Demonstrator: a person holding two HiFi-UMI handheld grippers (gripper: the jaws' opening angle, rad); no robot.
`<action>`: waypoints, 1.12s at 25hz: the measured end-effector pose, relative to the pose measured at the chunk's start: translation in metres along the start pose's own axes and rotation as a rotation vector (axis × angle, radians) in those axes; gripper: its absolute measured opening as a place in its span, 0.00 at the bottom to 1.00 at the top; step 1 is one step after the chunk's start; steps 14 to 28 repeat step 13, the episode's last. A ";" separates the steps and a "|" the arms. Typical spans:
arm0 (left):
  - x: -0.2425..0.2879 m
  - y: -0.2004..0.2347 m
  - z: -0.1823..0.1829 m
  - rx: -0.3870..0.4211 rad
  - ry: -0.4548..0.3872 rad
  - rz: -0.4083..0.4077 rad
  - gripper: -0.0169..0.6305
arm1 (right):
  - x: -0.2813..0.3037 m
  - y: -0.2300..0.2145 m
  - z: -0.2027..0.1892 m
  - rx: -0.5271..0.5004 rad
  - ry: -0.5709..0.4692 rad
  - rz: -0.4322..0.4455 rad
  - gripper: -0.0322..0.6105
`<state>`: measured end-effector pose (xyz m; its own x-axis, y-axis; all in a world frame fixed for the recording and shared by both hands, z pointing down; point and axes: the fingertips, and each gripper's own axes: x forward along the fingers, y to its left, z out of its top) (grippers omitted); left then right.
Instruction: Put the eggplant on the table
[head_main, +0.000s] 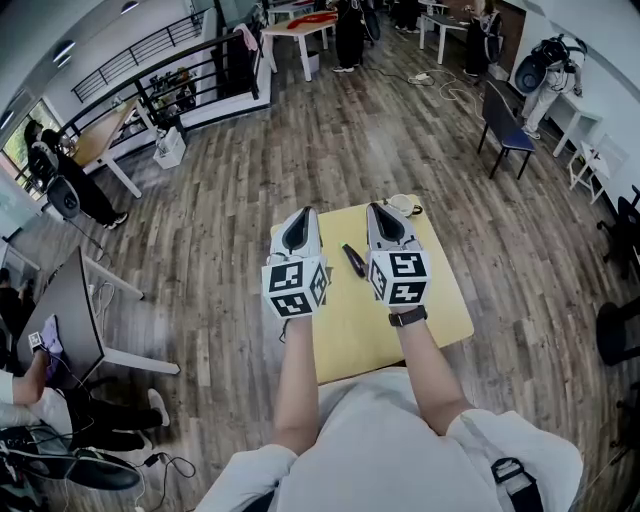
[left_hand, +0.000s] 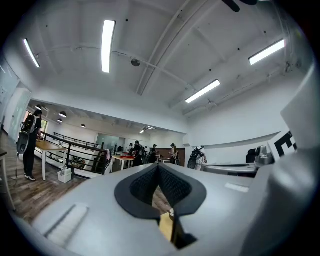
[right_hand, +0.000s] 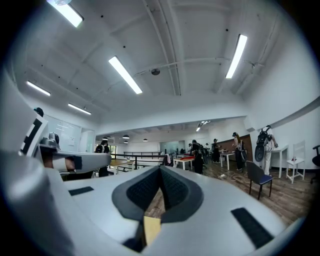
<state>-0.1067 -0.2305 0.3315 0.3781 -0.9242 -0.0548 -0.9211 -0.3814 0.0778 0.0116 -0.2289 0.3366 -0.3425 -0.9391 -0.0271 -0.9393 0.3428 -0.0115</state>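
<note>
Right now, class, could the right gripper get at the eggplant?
Probably yes: the eggplant lies uncovered on the table near the right gripper, though its jaws are shut.

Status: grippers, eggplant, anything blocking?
Left gripper shut, empty; right gripper shut, empty. Eggplant lying on the yellow table between them. White item at far table edge, apart from eggplant.

Open-plan office — desks, a monitor, chairs.

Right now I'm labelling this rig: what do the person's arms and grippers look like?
The left gripper and right gripper are pale grey tapered shells with black pads, each carrying a cube of black-and-white square markers. A black watch sits on the right wrist; the white shirt is short-sleeved.
</note>
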 end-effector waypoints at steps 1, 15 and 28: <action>0.001 0.000 -0.001 -0.003 -0.002 0.001 0.04 | 0.000 0.000 0.000 -0.005 0.000 0.000 0.07; 0.030 0.013 -0.014 -0.018 0.020 -0.004 0.04 | 0.025 -0.014 -0.013 -0.031 0.025 -0.022 0.07; 0.030 0.013 -0.014 -0.018 0.020 -0.004 0.04 | 0.025 -0.014 -0.013 -0.031 0.025 -0.022 0.07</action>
